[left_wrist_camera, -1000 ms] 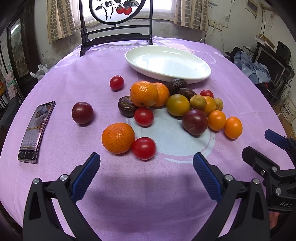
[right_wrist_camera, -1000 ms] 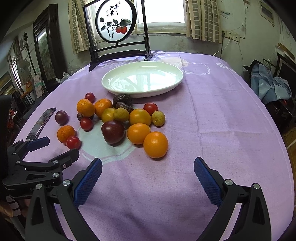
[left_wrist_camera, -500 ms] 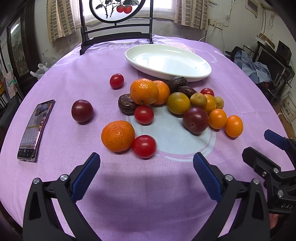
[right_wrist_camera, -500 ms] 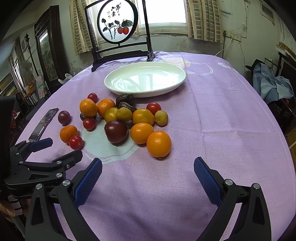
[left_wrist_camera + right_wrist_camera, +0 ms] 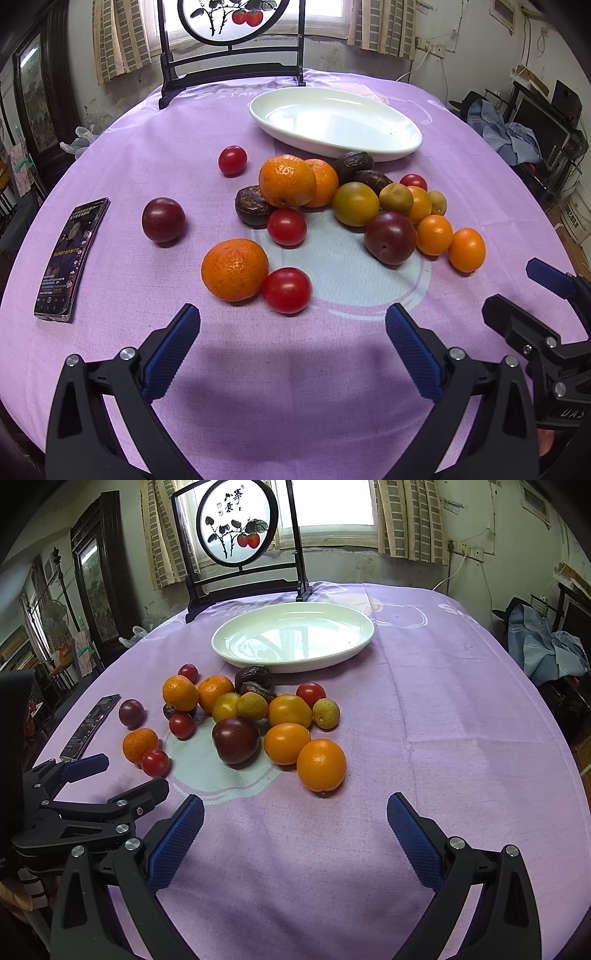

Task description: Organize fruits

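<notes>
Fingers of the left gripper [image 5: 292, 341] are spreading wide in the left wrist view, blue pads facing each other with nothing between them — released, hovering low over the purple tablecloth [image 5: 295, 387]. Just ahead of its left finger a mandarin [image 5: 234, 269] is sitting against a red cherry tomato [image 5: 286, 290], both lying inside the span of the tips. Further ahead the main pile of fruit [image 5: 354, 203] is clustering, and beyond that the white oval plate [image 5: 406, 142] is lying bare. Off to the left a dark plum [image 5: 163, 219] is resting alone, with a phone [image 5: 72, 258] further out. At the right edge the right gripper [image 5: 532, 291] is poking in, level with the left one.

Turning to the right wrist view, the right gripper [image 5: 295, 823] is likewise standing released, its jaws wide apart and holding nothing. An orange fruit [image 5: 321, 764] is lying just ahead, slightly right of the centre line — the nearest piece of the pile. The plate [image 5: 229, 653] is sitting well beyond it, in front of a round painted screen [image 5: 236, 528]. The left gripper [image 5: 122, 779] is reaching in from the left, its tips near the mandarin [image 5: 139, 744].
</notes>
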Tool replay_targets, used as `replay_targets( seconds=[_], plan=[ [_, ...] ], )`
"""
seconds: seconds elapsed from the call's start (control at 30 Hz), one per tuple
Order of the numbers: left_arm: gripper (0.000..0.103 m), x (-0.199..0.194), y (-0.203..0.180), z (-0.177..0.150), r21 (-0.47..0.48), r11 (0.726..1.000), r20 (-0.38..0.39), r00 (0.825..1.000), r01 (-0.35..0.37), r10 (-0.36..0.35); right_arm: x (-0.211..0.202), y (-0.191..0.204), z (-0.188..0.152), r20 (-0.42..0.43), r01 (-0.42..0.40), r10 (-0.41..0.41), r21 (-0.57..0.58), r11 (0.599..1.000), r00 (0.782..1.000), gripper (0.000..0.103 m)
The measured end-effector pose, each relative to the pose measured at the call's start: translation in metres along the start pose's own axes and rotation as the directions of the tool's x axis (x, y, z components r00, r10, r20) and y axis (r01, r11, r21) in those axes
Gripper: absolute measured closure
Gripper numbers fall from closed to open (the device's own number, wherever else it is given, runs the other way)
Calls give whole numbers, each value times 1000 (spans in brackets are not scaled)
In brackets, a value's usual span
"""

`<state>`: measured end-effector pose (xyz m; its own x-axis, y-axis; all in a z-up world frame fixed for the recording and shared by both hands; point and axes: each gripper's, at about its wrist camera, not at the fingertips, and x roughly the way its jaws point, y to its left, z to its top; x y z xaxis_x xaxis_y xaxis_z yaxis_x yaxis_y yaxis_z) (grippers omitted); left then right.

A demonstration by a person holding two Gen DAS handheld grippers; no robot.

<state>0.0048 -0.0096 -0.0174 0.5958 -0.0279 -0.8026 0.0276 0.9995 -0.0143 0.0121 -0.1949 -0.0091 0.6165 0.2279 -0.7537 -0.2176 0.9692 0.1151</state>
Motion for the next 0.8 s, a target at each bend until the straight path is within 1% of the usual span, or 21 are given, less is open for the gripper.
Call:
replay_targets(
  seconds=[0.37, 0.5, 0.57, 0.67, 0.73, 0.8],
  plan=[
    [4, 3, -1, -2, 3, 1000, -4, 1000, 5, -5, 0, 0, 0, -2, 11, -11, 4, 1000, 1000, 3],
    [4, 4, -2, -2, 10, 1000, -7, 1000, 7, -7, 1, -3, -1, -19, 8, -7, 18, 1000, 1000, 3],
    [5, 2, -4, -3, 27, 1000, -2, 1000, 14, -14, 2, -5, 0, -31, 7, -6, 25, 1000, 1000, 3],
    [4, -2, -5, -4, 89, 996, 27, 999, 16, -18, 0, -6, -1, -28, 4, -3, 28, 1000, 1000, 3],
    [4, -4, 1, -7, 100, 994, 28, 998, 45, -48, -1, -7, -1, -22, 6, -6, 26, 1000, 1000, 3],
    [4, -2, 11, -9, 82, 994, 7, 997, 70, -71, -1, -8, -1, -20, 6, -5, 28, 1000, 1000, 3]
  ],
)
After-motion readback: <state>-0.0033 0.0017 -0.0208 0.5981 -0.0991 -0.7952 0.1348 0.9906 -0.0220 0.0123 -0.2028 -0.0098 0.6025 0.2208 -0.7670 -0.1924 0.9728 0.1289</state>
